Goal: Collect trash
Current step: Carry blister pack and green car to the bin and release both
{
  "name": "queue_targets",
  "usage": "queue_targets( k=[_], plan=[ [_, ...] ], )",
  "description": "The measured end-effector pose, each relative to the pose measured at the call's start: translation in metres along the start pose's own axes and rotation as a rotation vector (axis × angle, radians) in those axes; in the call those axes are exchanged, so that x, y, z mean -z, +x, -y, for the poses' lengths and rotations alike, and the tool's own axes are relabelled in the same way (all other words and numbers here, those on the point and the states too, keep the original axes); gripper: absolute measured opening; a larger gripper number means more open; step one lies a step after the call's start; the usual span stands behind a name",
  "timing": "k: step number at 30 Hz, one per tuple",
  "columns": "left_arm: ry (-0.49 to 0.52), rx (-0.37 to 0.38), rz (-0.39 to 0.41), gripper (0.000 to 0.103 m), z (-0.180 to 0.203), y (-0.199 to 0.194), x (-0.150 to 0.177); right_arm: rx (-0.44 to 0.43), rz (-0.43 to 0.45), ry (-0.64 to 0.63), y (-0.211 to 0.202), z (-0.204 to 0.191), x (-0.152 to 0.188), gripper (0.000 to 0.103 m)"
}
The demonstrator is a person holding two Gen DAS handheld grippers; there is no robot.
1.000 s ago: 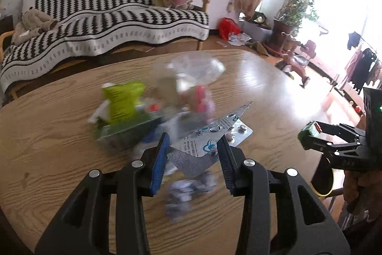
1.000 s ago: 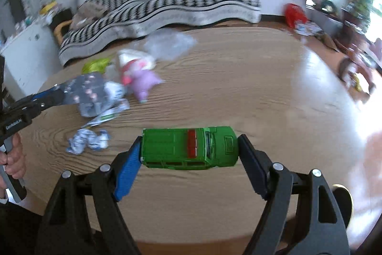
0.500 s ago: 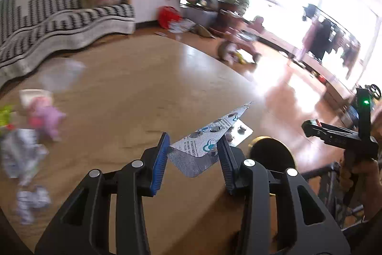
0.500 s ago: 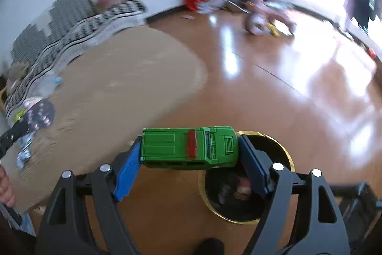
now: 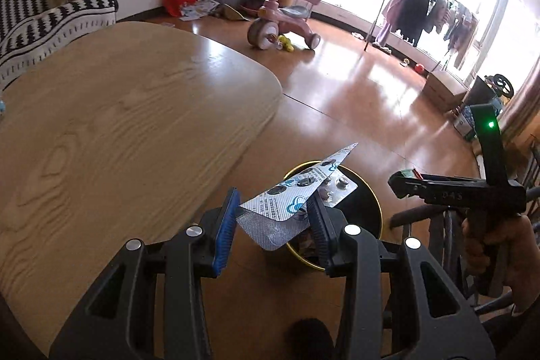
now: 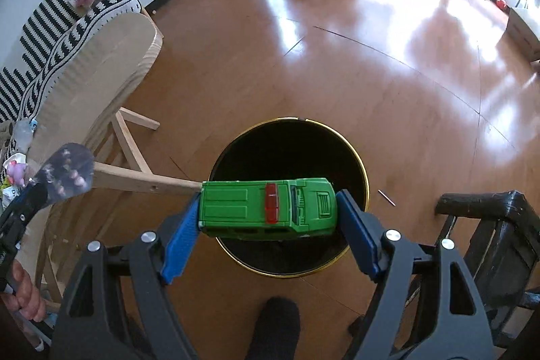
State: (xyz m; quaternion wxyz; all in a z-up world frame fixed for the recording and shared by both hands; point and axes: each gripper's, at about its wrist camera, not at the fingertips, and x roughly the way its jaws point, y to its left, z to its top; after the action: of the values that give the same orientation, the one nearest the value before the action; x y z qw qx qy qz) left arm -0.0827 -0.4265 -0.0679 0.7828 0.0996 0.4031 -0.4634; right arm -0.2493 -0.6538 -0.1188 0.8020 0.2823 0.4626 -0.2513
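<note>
Left wrist view. The left gripper (image 5: 273,221) is closed to a narrow gap on a blister pack (image 5: 293,201), a silver foil sheet that rises from between the blue pads toward the centre-right of the frame. The pack sits skewed, pinched mostly against the right pad, and its lower corner hangs free. Behind it, at lower centre, stands the trash bin (image 5: 374,204), black with a gold rim, on the floor beside the wooden table (image 5: 118,123) that fills the left half. Only part of the pack overlaps the bin opening. Risk: released from here, the light foil may flutter or catch the rim and land on the floor. The right gripper appears at right edge, just beside the bin; simultaneous release may cause the two tools to collide.

Right wrist view. The right gripper (image 6: 268,218) is closed on a green toy car (image 6: 268,208), held lengthwise by bumper and tail at frame centre. The car hangs above the trash bin (image 6: 366,177) opening, toward its lower edge. Risk: a drop from this height may strike the near rim and bounce out, or tip the bin. The blister pack (image 6: 67,171) shows at left middle, over the table frame and not over the bin. More trash (image 6: 13,174) lies on the table at far left.
</note>
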Motion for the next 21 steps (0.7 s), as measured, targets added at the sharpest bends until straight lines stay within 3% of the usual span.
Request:
queue_targets(
  k=[6, 12, 21],
  plan=[
    [-0.006, 0.008, -0.016, 0.04, 0.008, 0.017, 0.002, 0.002, -0.003, -0.003, 0.004, -0.004, -0.006, 0.077],
    [0.0, 0.019, -0.039, 0.04, 0.014, 0.033, 0.0, 0.001, 0.012, 0.003, -0.002, -0.002, -0.006, 0.086],
    [0.033, 0.081, -0.125, 0.04, 0.053, 0.086, 0.008, -0.027, 0.103, 0.089, -0.038, 0.011, -0.016, 0.088]
  ],
)
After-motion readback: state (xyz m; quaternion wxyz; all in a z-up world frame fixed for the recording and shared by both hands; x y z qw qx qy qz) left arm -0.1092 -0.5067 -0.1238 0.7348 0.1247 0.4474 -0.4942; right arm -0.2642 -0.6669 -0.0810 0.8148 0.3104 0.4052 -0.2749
